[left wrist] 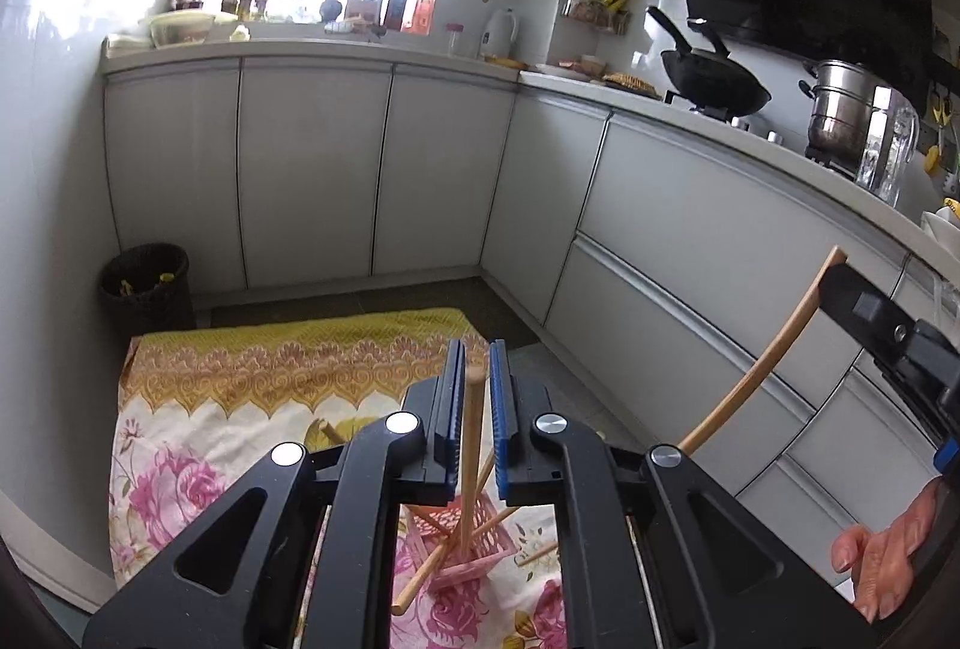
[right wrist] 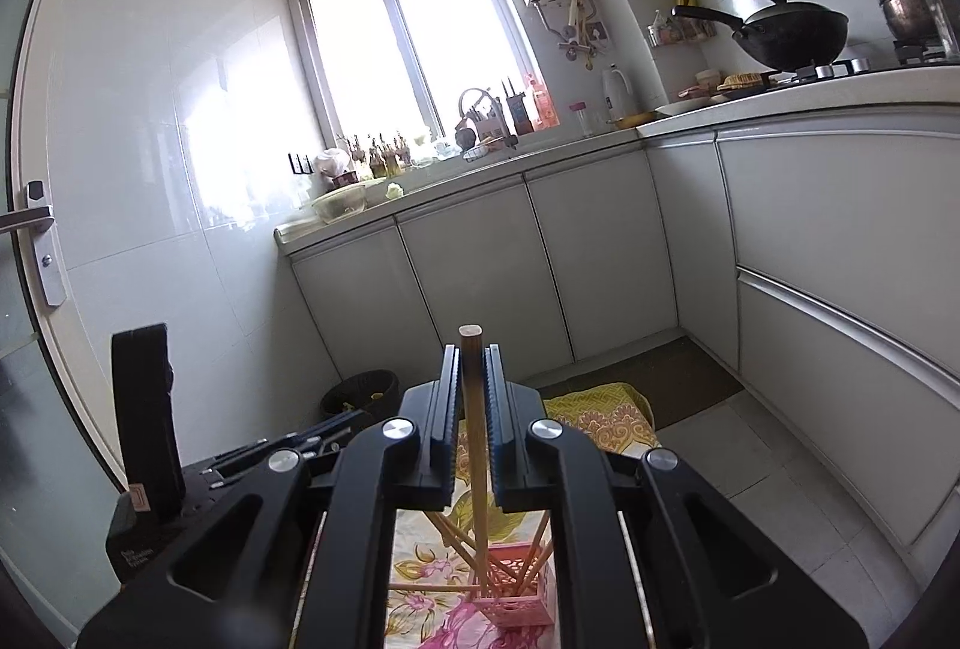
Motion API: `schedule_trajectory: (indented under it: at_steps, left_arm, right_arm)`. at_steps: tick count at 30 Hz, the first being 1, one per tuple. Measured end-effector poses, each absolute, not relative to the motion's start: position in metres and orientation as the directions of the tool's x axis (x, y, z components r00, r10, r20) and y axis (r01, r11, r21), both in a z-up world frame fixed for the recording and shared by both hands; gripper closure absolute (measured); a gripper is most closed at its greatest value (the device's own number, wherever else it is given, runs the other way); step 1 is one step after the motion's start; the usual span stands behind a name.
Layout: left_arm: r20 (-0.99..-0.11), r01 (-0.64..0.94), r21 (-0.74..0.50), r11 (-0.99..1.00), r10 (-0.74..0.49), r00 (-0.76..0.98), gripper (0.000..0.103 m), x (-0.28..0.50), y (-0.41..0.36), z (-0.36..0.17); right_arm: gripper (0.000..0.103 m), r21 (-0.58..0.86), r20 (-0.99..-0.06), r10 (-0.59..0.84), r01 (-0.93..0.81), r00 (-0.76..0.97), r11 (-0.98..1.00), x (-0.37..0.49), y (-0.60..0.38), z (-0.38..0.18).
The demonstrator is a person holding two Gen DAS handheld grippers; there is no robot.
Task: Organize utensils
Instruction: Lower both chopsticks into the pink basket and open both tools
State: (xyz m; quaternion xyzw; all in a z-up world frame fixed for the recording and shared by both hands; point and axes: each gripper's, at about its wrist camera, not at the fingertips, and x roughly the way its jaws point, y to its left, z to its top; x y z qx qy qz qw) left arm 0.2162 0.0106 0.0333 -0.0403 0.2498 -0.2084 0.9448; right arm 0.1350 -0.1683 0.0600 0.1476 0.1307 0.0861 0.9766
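Each gripper, the left gripper (left wrist: 477,379) and the right gripper (right wrist: 471,379), clamps one wooden chopstick (left wrist: 474,439) upright above the pink basket (left wrist: 474,535) (others already lean inside), presumably so it can drop in end-first.

Small kitchen, bright daylight thru window (right wrist: 414,43) at far wall. Grey cabinets (left wrist: 312,169) in an L under a pale counter (left wrist: 336,47), cluttered w/ bottles. White tiled wall (right wrist: 174,121) on left, door handle (right wrist: 27,217) at edge. Tiled floor (right wrist: 750,475), dark bin (left wrist: 147,283) in corner.
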Motion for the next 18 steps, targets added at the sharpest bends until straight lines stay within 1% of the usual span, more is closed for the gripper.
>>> schedule_trajectory:
  at_steps: [1,3,6,11,14,18]
  left_arm:
    - [-0.461,0.374,-0.196,0.906,-0.422,0.780,0.093,0.217,0.013,0.029]
    - [-0.444,0.370,-0.217,0.903,-0.429,0.787,0.088,0.212,0.020,0.027]
    - [-0.412,0.369,-0.240,0.898,-0.439,0.798,0.087,0.201,0.031,0.032]
    - [-0.366,0.358,-0.273,0.893,-0.441,0.820,0.081,0.182,0.047,0.041]
    - [-0.356,0.348,-0.289,0.892,-0.438,0.825,0.080,0.176,0.054,0.039]
    - [-0.366,0.332,-0.313,0.890,-0.436,0.822,0.079,0.177,0.061,0.028]
  right_arm:
    - [0.095,0.311,-0.234,0.209,-0.131,0.950,0.942,0.139,-0.167,0.057]
    - [0.095,0.307,-0.244,0.217,-0.136,0.945,0.942,0.145,-0.164,0.051]
    - [0.095,0.300,-0.259,0.220,-0.138,0.941,0.944,0.154,-0.160,0.042]
    - [0.095,0.296,-0.273,0.217,-0.133,0.937,0.946,0.166,-0.154,0.029]
    - [0.095,0.278,-0.276,0.214,-0.136,0.937,0.951,0.173,-0.147,0.023]
    - [0.095,0.238,-0.285,0.199,-0.132,0.938,0.962,0.179,-0.136,0.005]
